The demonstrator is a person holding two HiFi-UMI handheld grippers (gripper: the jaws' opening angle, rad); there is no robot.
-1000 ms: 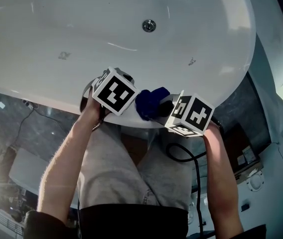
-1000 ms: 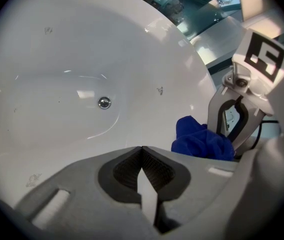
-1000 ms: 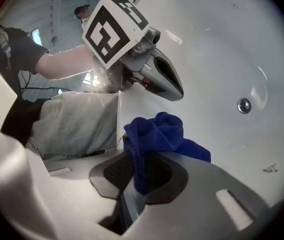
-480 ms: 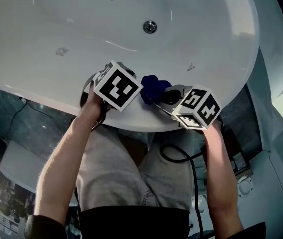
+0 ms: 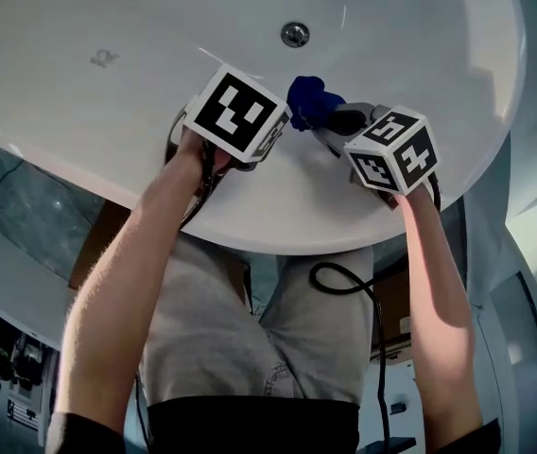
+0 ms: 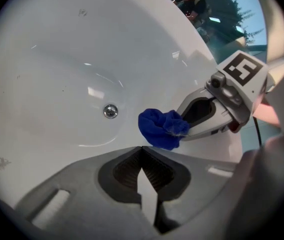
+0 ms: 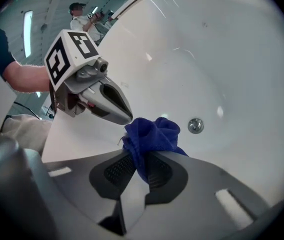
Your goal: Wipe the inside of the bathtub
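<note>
The white bathtub (image 5: 79,121) fills the top of the head view, its metal drain (image 5: 295,34) at the far middle. A bunched blue cloth (image 5: 310,100) hangs over the tub's inside near the drain, and my right gripper (image 5: 330,121) is shut on it. In the right gripper view the cloth (image 7: 151,136) bulges out from between the closed pads. My left gripper (image 5: 267,135) hovers just left of the cloth, over the near rim, shut with nothing between its pads (image 6: 154,176). From the left gripper view, the cloth (image 6: 159,129) and drain (image 6: 110,111) lie straight ahead.
The tub's near rim (image 5: 278,230) runs under both hands. A black cable (image 5: 363,301) loops down by the person's grey shorts (image 5: 250,339). A dark tiled floor (image 5: 23,206) lies at the left, and white fittings (image 5: 533,282) stand at the right.
Both grippers have moved forward from the near rim over the tub's inside, towards the drain. The blue cloth travelled with the right gripper.
</note>
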